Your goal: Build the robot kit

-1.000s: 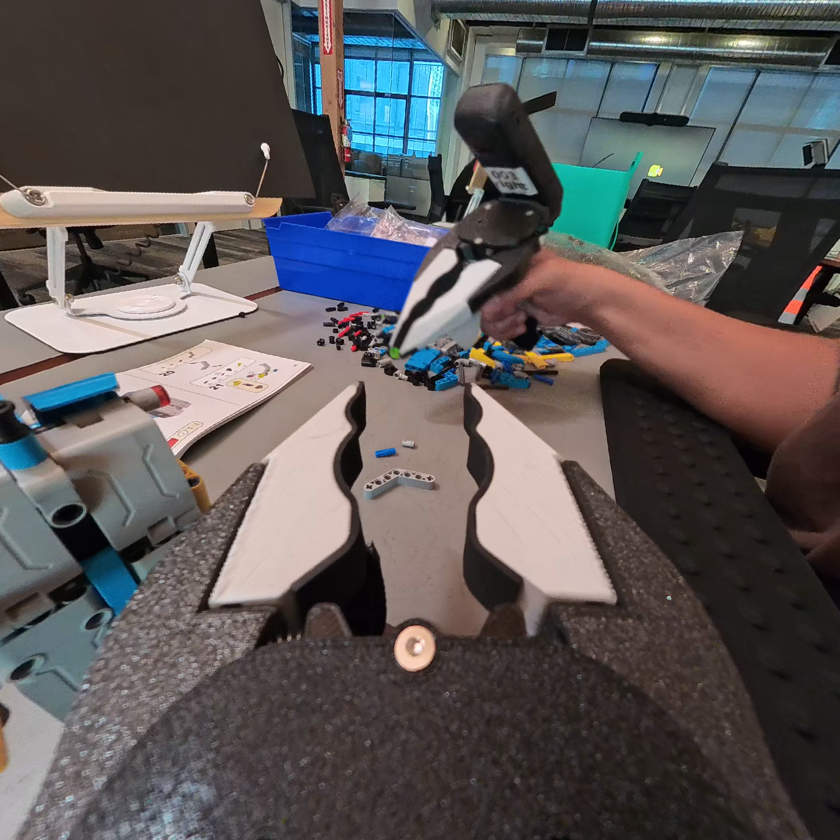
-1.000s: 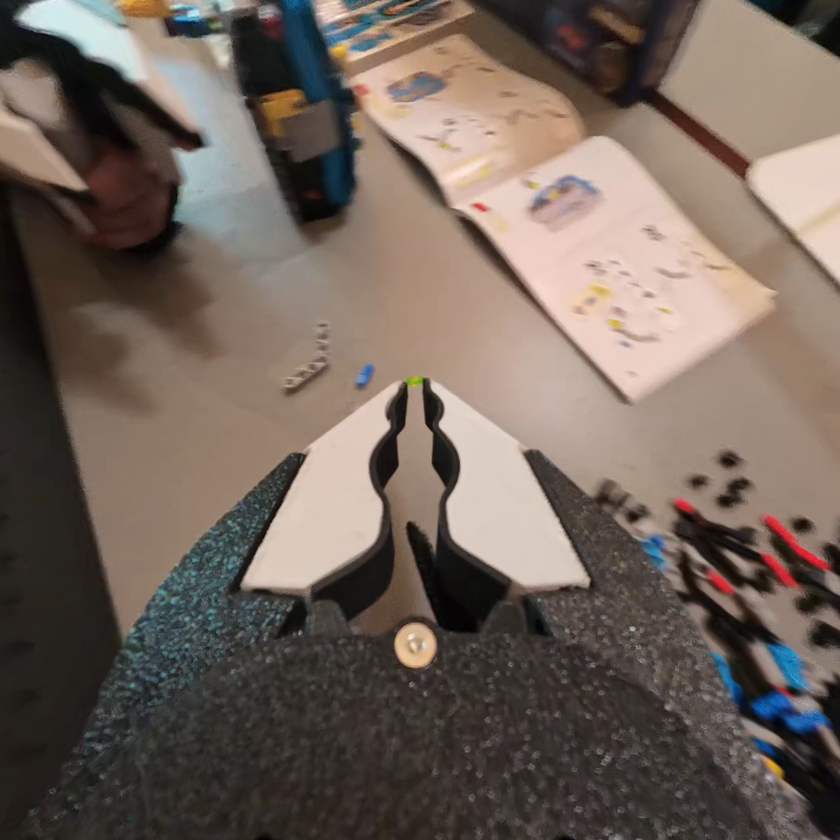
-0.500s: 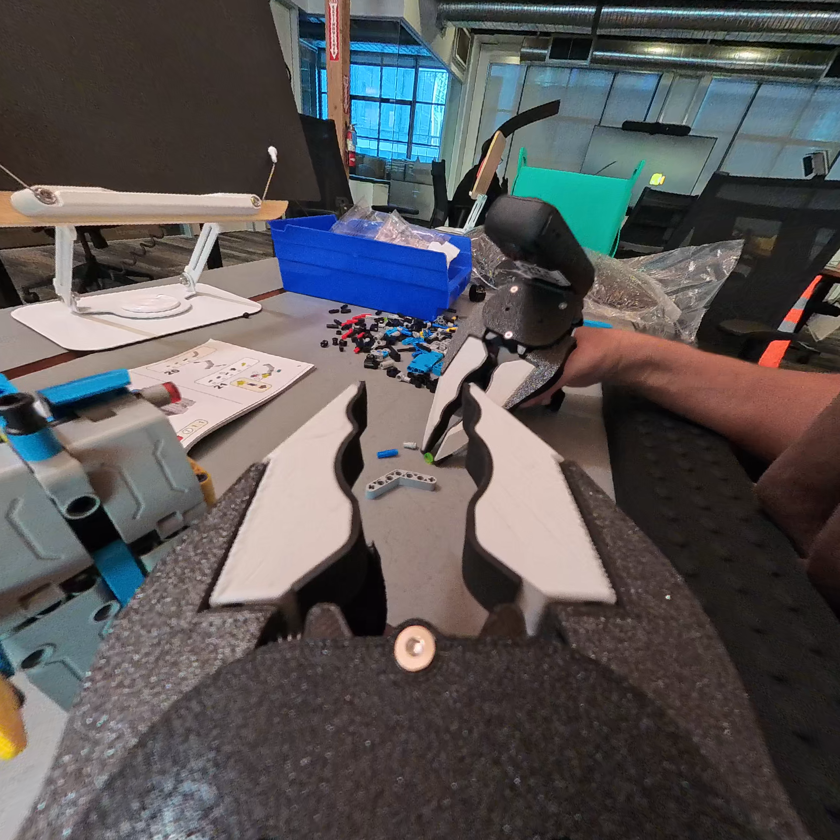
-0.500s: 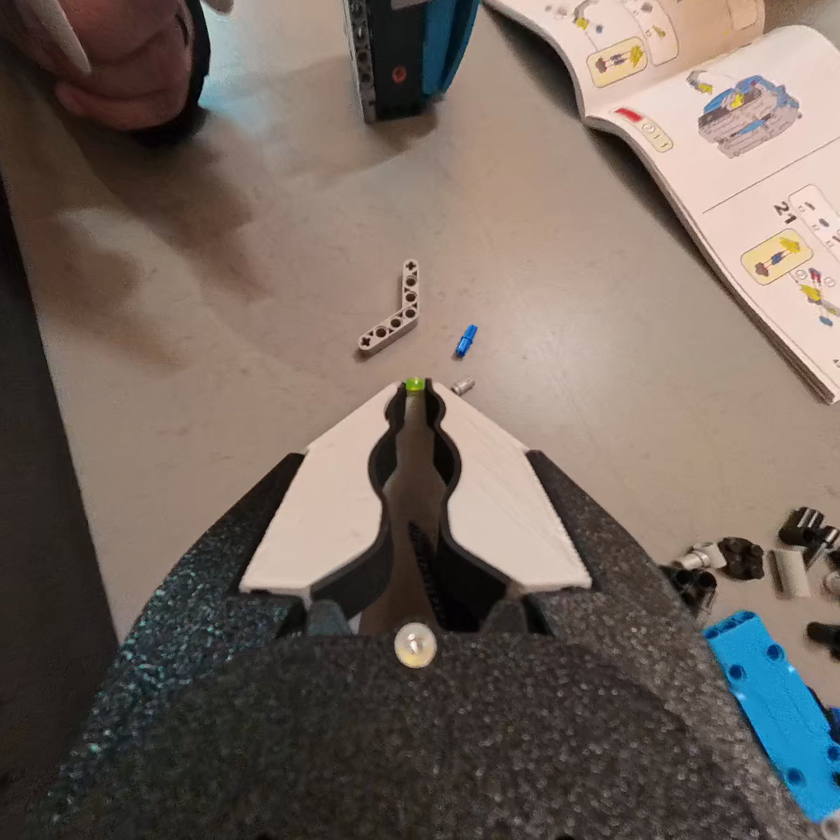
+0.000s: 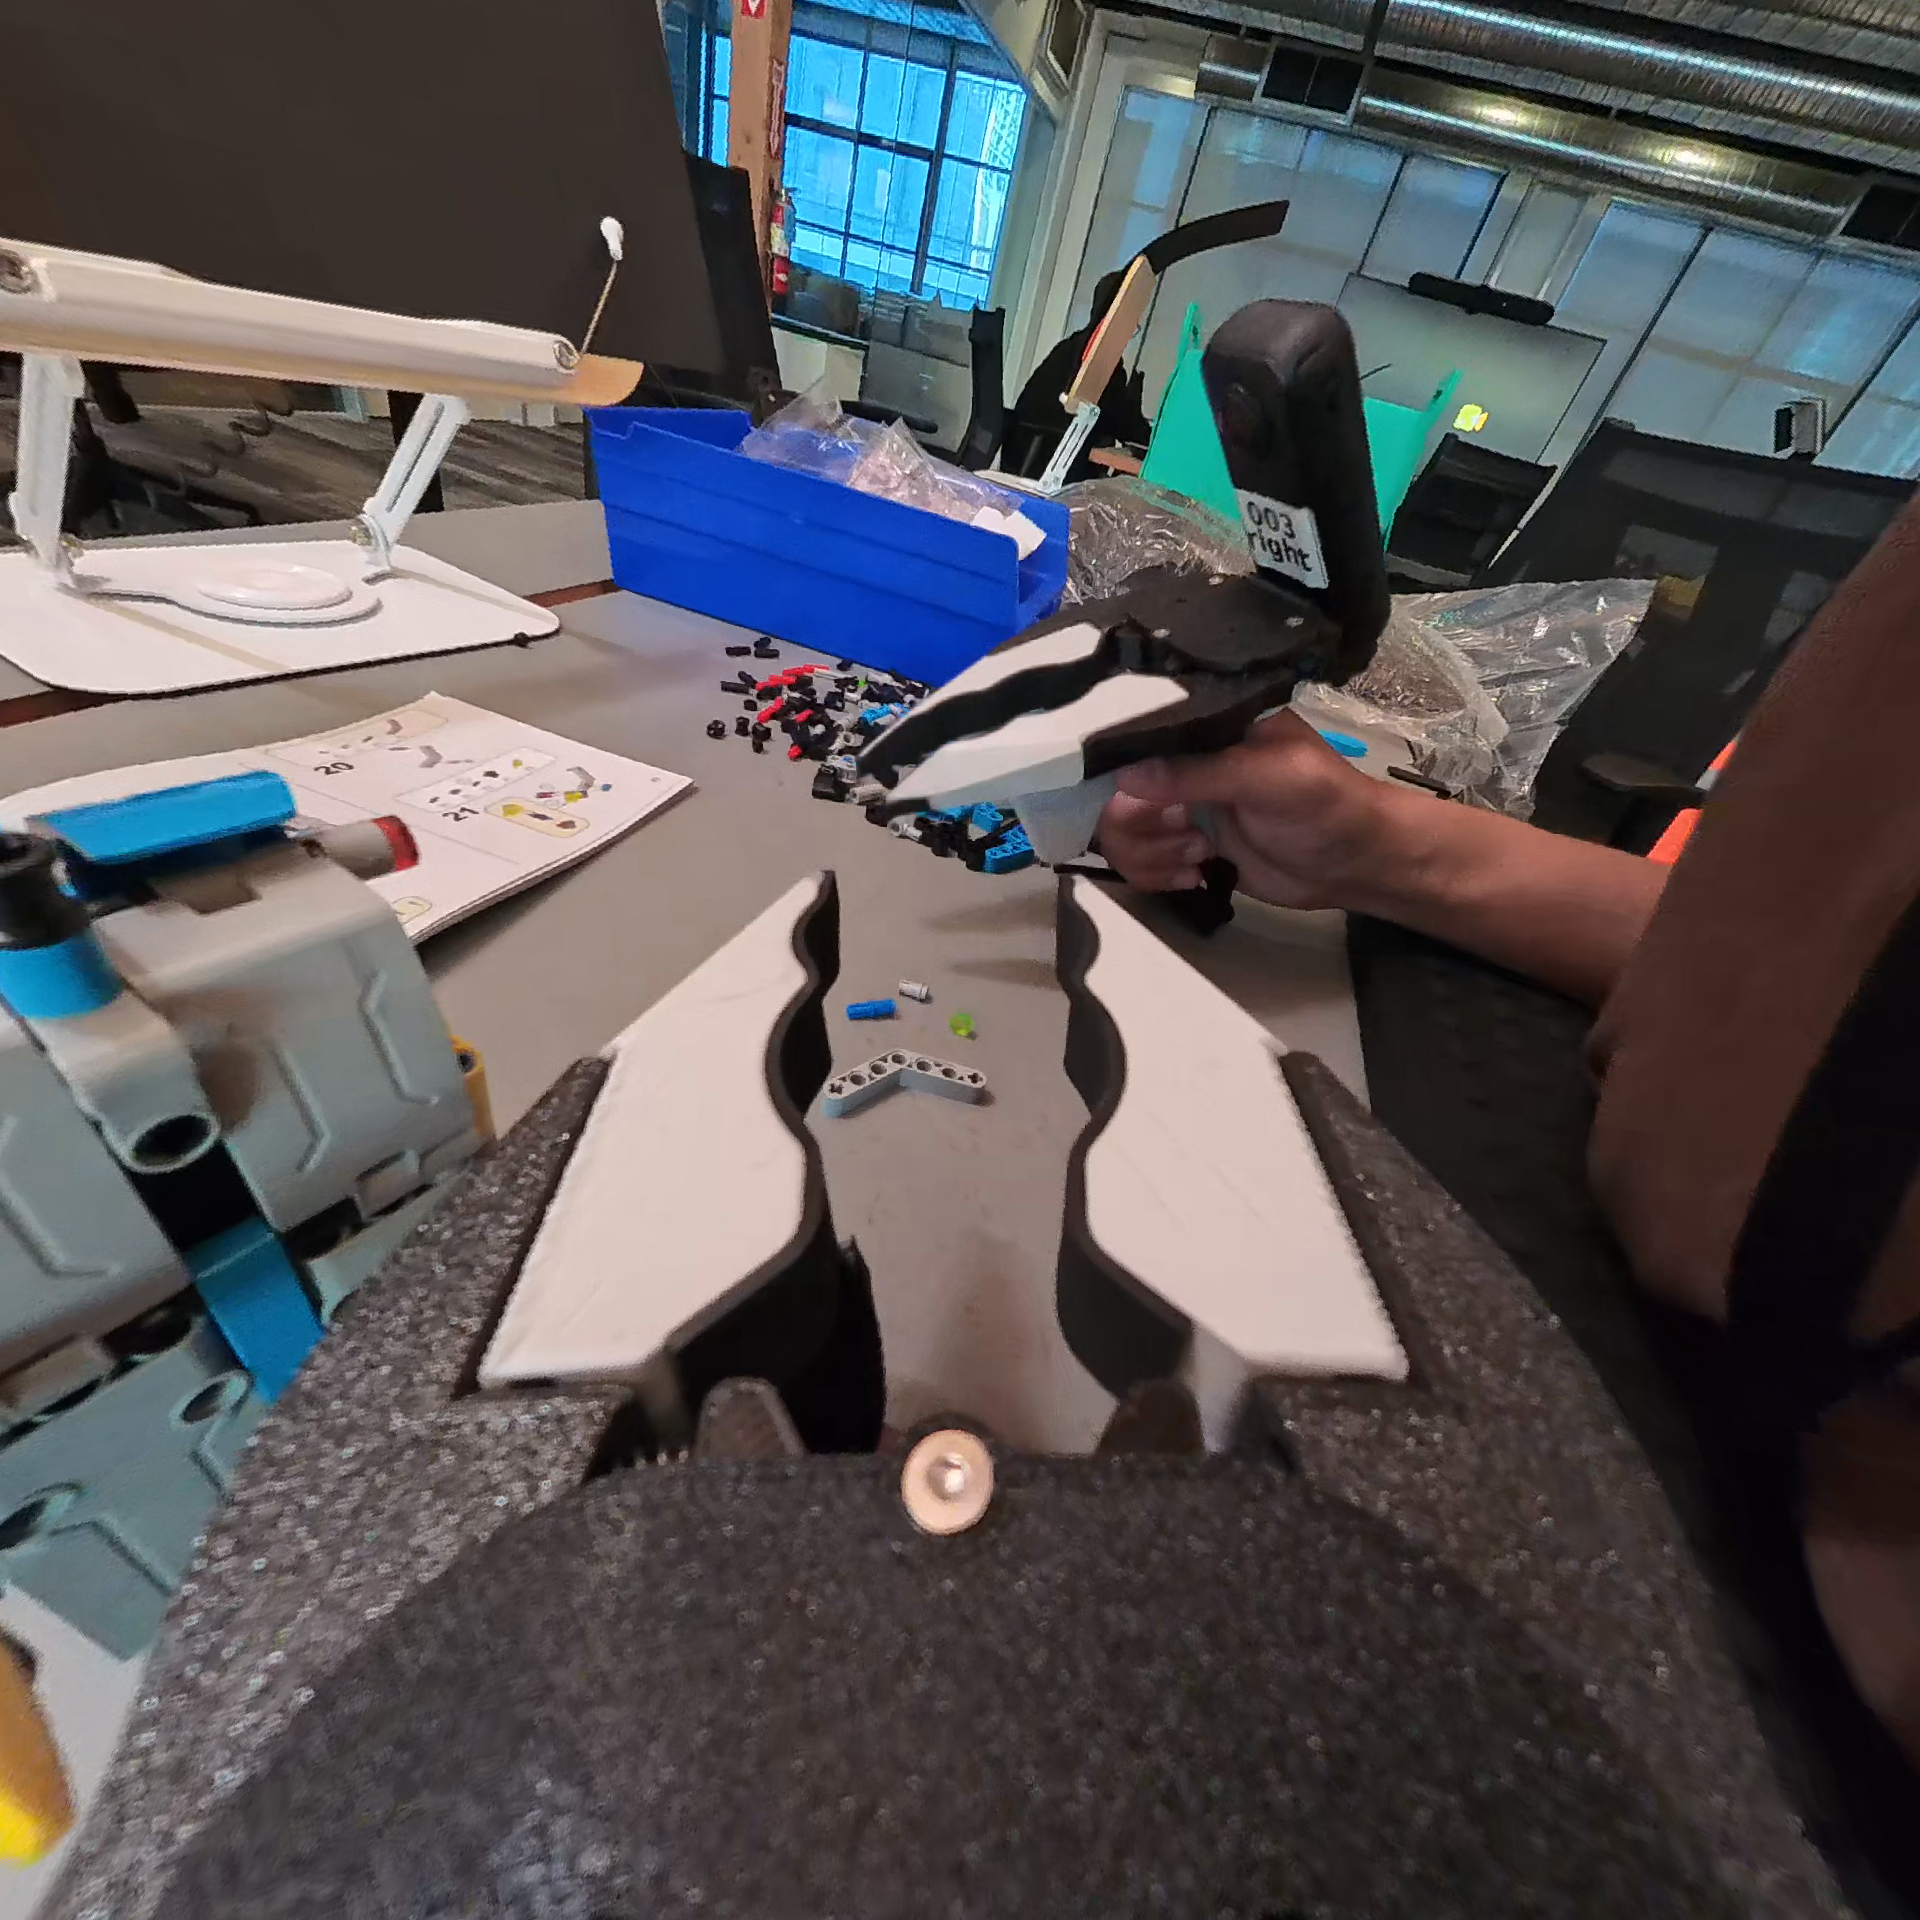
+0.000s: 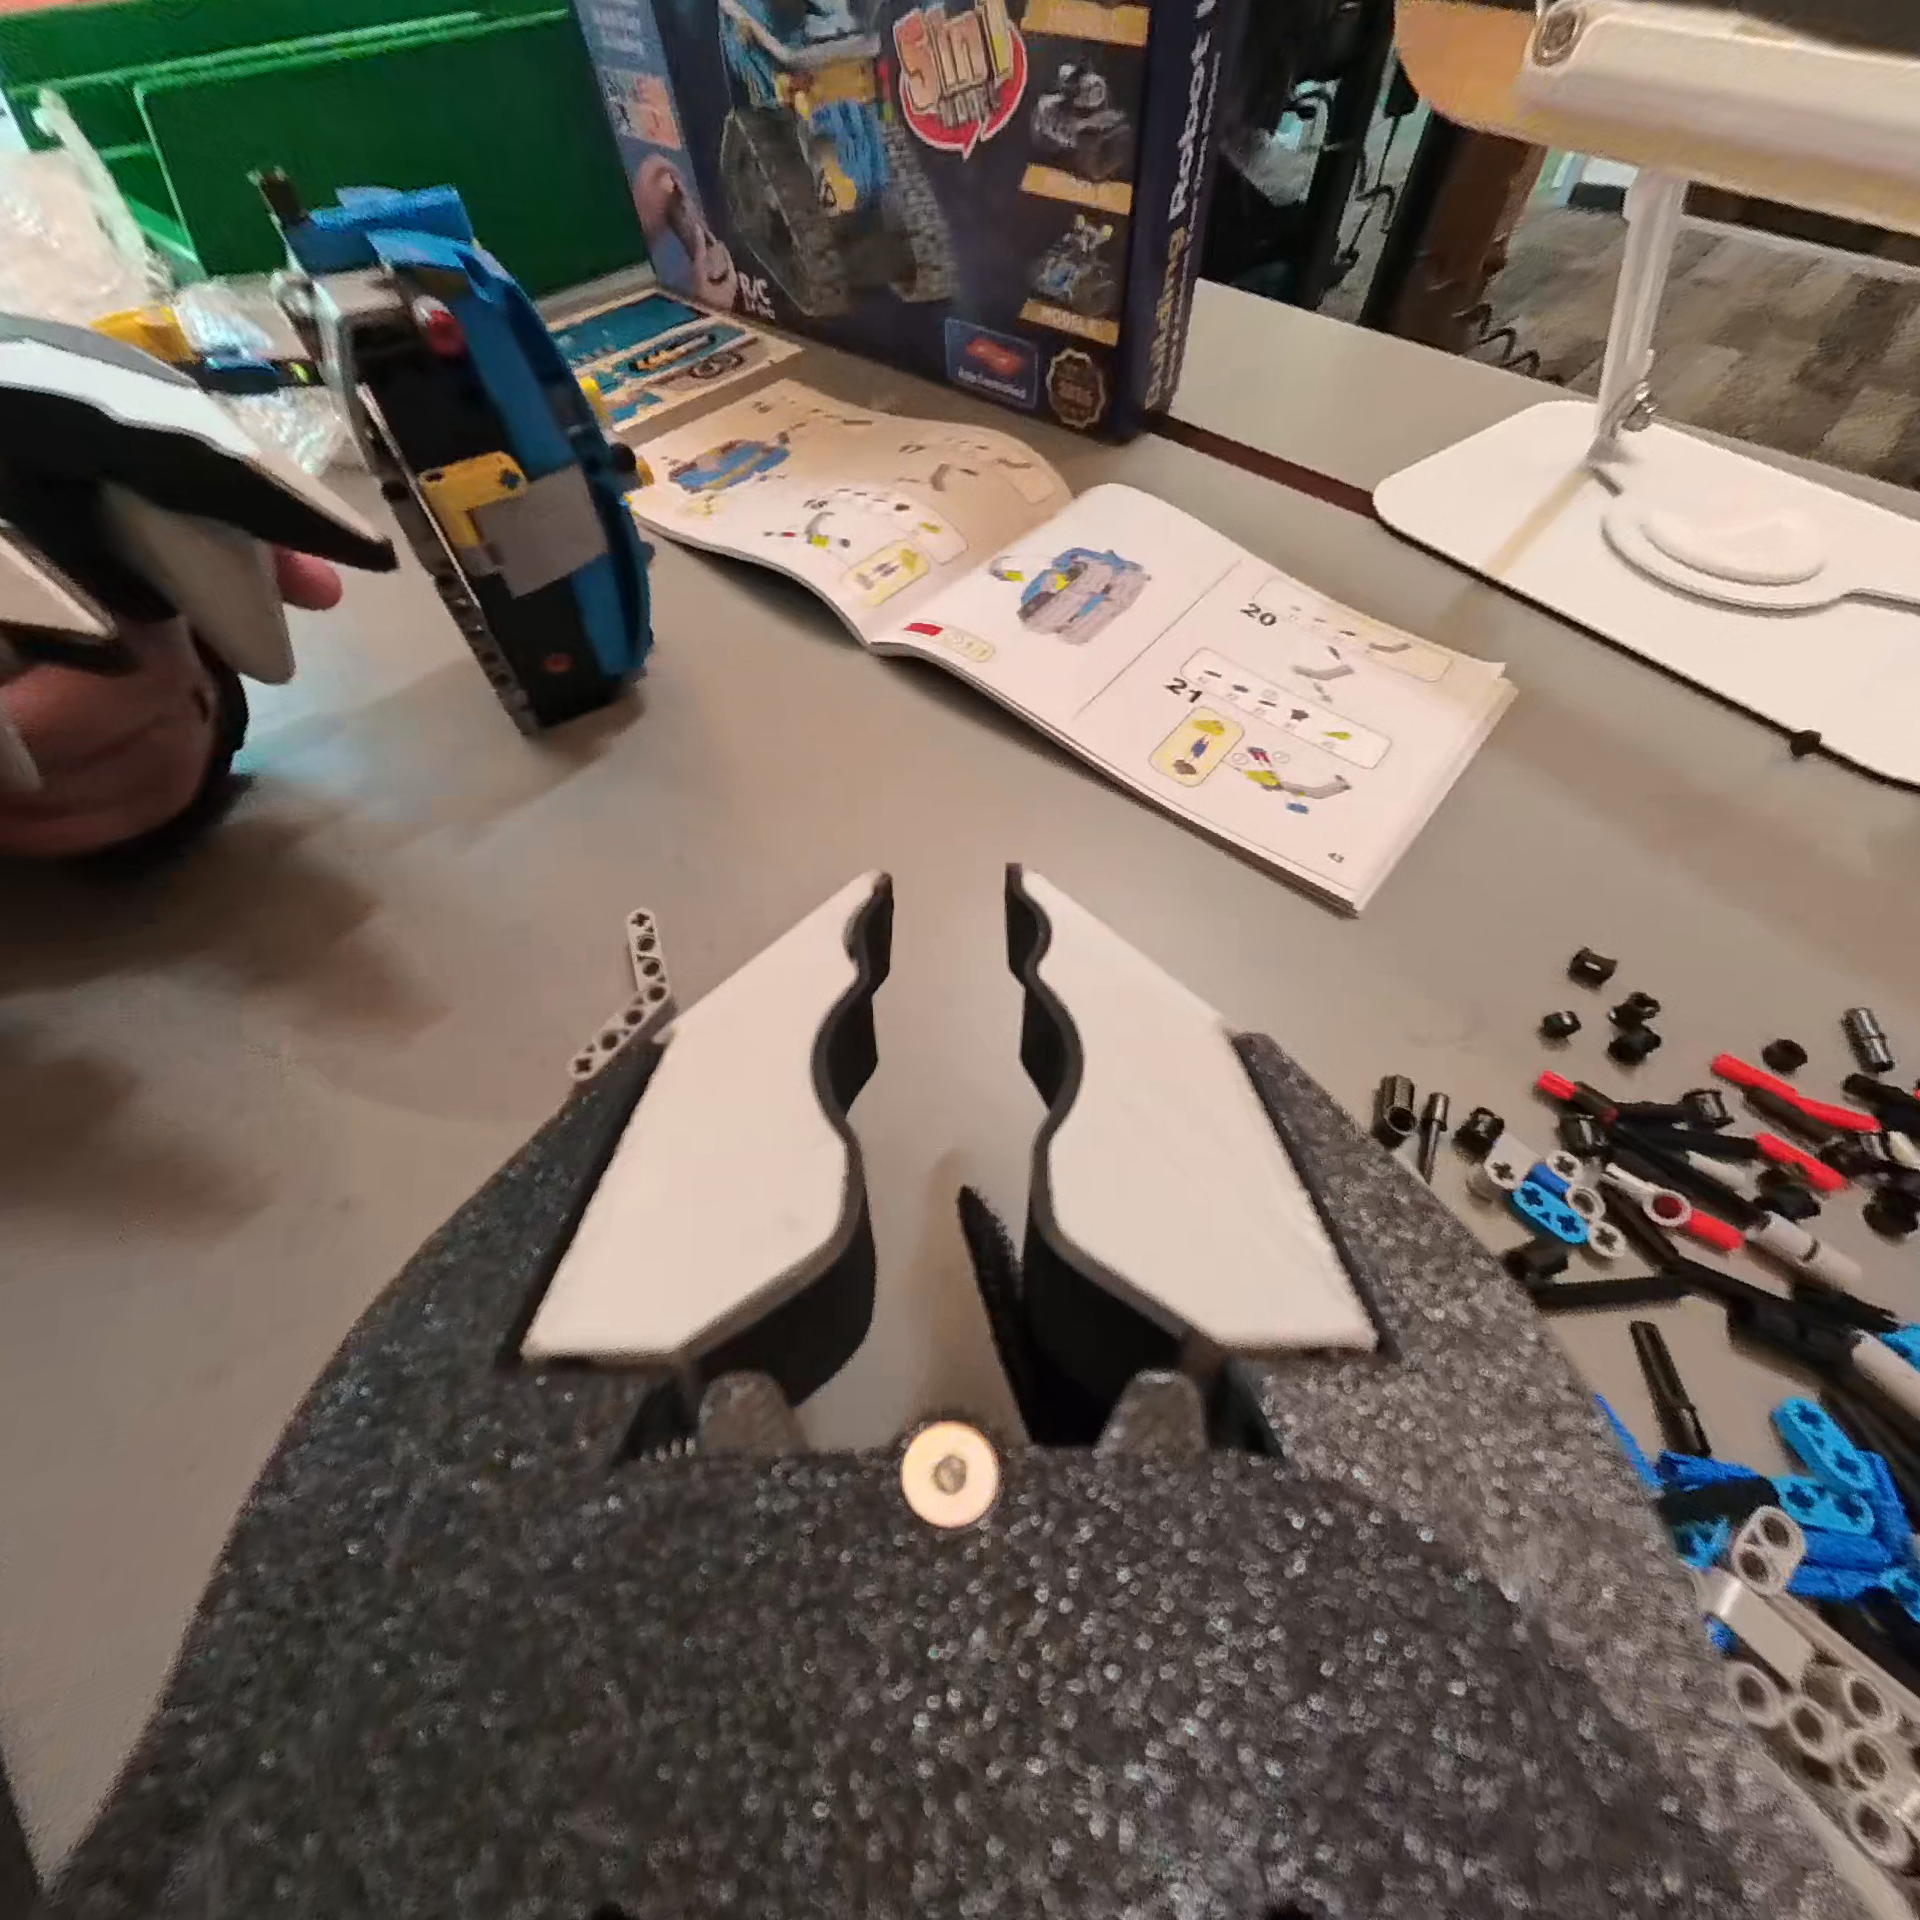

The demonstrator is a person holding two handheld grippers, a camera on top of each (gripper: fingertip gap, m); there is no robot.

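My left gripper (image 5: pixel 945 894) is open and empty, low over the grey table (image 5: pixel 644 935). Between its fingers lie a grey bent beam (image 5: pixel 904 1081), a blue pin (image 5: pixel 870 1008), a small grey pin (image 5: pixel 912 987) and a green round piece (image 5: pixel 963 1025). My right gripper (image 6: pixel 948 883) is open and empty. In the left wrist view it (image 5: pixel 883 779) hovers above the table just beyond those small parts. A grey and blue brick model (image 5: pixel 208 1039) stands close to the left gripper's left side. In the right wrist view the beam (image 6: pixel 634 997) is partly hidden behind the right gripper's left finger.
An open instruction booklet (image 6: pixel 1091 644) lies behind the grippers. A pile of loose black, red and blue parts (image 6: pixel 1714 1174) lies by the right gripper. A blue bin (image 5: pixel 831 561), a white stand (image 6: pixel 1662 582) and a printed box (image 6: pixel 904 187) stand farther back. A black mat (image 5: pixel 1475 1091) is on the right. Left tips to right tips: about 12 cm.
My right gripper brought the green piece down beside the pins, opened, left it on the table and pulled up and back. My left gripper stayed open and barely moved.
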